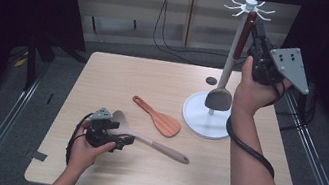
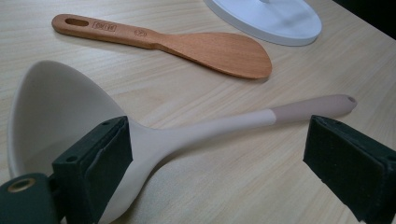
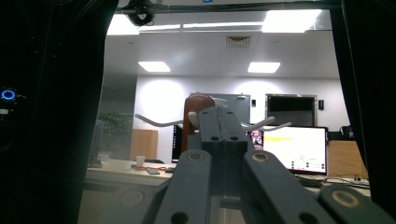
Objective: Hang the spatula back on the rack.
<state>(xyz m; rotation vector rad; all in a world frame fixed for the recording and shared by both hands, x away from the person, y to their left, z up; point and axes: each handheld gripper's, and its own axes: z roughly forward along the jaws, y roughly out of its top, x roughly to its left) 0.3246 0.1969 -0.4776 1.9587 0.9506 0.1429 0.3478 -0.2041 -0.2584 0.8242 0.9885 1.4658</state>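
A spatula with a grey head, pale shaft and red-brown handle end hangs upright beside the white hook rack. My right gripper is shut on its handle end, just under the rack's white hooks. On the table lies a beige spoon. My left gripper is open, its pads on either side of the spoon's neck, close to the bowl. A wooden rice paddle lies flat between the spoon and the rack.
The rack's round white base stands on the right half of the wooden table. A small dark spot lies behind it. Black curtains flank the table, and cables run along the floor at the back.
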